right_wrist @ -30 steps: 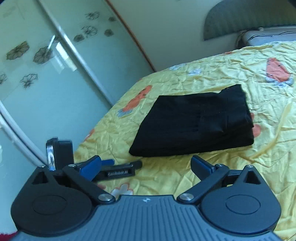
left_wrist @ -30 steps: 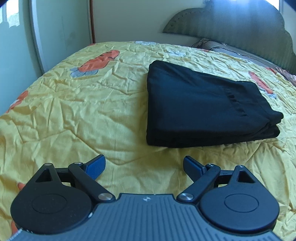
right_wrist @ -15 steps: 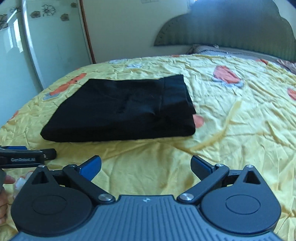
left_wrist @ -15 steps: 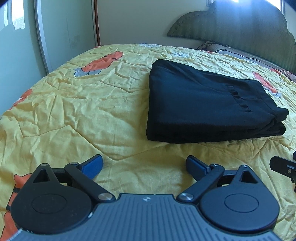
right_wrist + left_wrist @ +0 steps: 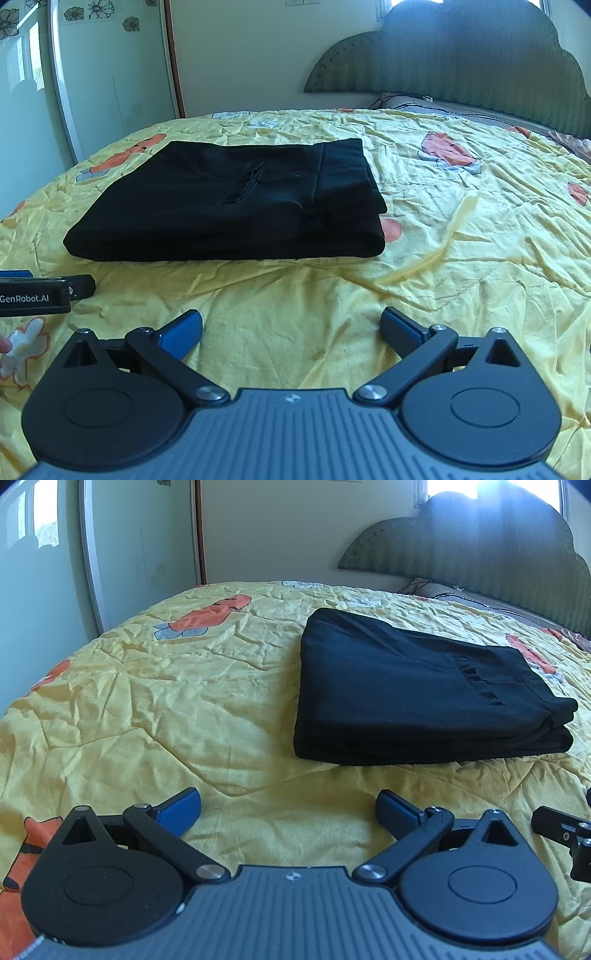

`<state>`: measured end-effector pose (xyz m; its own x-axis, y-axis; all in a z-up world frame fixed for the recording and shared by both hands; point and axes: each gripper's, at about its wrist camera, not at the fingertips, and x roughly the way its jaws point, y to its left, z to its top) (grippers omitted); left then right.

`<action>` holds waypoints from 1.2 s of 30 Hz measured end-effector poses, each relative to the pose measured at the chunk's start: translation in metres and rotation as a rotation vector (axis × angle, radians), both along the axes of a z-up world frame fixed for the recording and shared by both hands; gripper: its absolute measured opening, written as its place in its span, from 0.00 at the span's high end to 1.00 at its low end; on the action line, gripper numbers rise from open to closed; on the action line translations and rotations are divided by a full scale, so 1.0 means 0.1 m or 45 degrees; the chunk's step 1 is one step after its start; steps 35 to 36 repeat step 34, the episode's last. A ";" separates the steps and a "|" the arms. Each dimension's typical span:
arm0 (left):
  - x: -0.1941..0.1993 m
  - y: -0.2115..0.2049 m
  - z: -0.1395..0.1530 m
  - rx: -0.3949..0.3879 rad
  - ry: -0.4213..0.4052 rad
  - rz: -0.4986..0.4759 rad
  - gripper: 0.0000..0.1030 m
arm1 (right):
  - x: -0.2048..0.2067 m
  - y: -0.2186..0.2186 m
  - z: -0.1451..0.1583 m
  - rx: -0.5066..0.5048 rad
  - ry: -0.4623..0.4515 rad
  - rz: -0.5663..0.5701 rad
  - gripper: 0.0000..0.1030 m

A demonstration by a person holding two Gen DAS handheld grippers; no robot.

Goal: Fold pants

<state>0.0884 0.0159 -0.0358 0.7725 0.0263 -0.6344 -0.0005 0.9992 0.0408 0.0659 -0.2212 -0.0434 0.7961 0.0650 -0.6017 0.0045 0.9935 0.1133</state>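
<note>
1. Pants (image 5: 417, 686) lie folded into a flat black stack on the yellow bedspread (image 5: 147, 709), ahead of both our grippers.
2. We hold the left gripper (image 5: 288, 808) low over the bedspread, fingers spread wide and grasping nothing.
3. We hold the right gripper (image 5: 291, 328) the same way, released and clear of the pants.
4. We see a padded headboard (image 5: 461, 62) behind the bed.

The folded pants (image 5: 417, 690) lie flat on the bed (image 5: 166, 709), toward its headboard (image 5: 480, 550). Both grippers sit nearer the foot, apart from the pants: the left gripper (image 5: 288, 808) beside the right gripper (image 5: 291, 326), fingers spread wide.
</note>
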 end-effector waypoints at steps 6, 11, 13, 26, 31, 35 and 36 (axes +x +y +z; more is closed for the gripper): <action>-0.01 0.00 0.00 -0.002 -0.003 0.004 0.00 | 0.01 0.03 -0.01 -0.027 0.007 -0.002 0.00; 0.00 0.00 0.00 -0.003 -0.003 0.003 0.00 | 0.01 0.04 -0.01 -0.034 0.009 -0.005 0.00; -0.01 0.00 0.00 -0.004 -0.003 0.003 0.00 | 0.02 0.05 -0.02 -0.038 0.011 -0.004 0.00; -0.01 0.00 0.00 -0.004 -0.003 0.003 0.00 | 0.01 0.06 -0.02 -0.051 0.013 -0.006 0.00; -0.01 0.00 -0.01 -0.005 -0.004 -0.002 0.00 | 0.01 0.06 -0.02 -0.051 0.013 -0.006 0.00; 0.00 0.00 -0.01 -0.004 -0.004 -0.002 0.00 | 0.01 0.06 -0.02 -0.051 0.013 -0.006 0.00; 0.00 0.00 -0.01 -0.004 -0.004 -0.002 0.00 | 0.01 0.06 -0.02 -0.051 0.013 -0.006 0.00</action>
